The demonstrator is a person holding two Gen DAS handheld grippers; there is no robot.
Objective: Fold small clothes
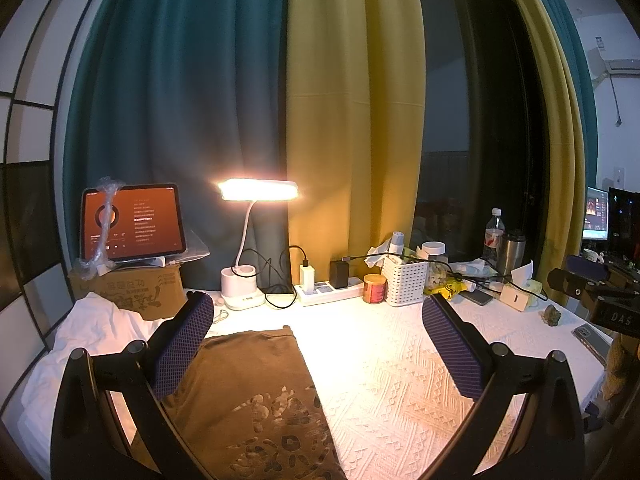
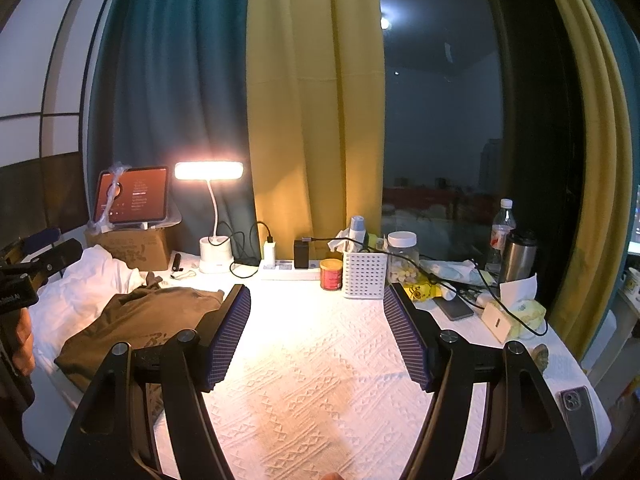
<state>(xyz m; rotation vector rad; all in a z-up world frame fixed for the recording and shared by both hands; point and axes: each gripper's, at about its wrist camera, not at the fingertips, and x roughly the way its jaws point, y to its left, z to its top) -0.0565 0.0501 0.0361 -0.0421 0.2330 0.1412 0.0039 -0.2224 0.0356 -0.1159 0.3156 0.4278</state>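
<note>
Your left hand-held gripper (image 1: 316,344) is hovering with jaws apart over the brown shirt (image 1: 248,392) (lying flat on the tabletop (image 1: 400,360)); your right hand-held gripper (image 2: 318,334) is gaping empty beside it.

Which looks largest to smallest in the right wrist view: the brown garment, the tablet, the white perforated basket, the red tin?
1. brown garment, though it also lies nearest the camera
2. tablet
3. white perforated basket, close to the tablet, so that pair is unsure
4. red tin
</note>
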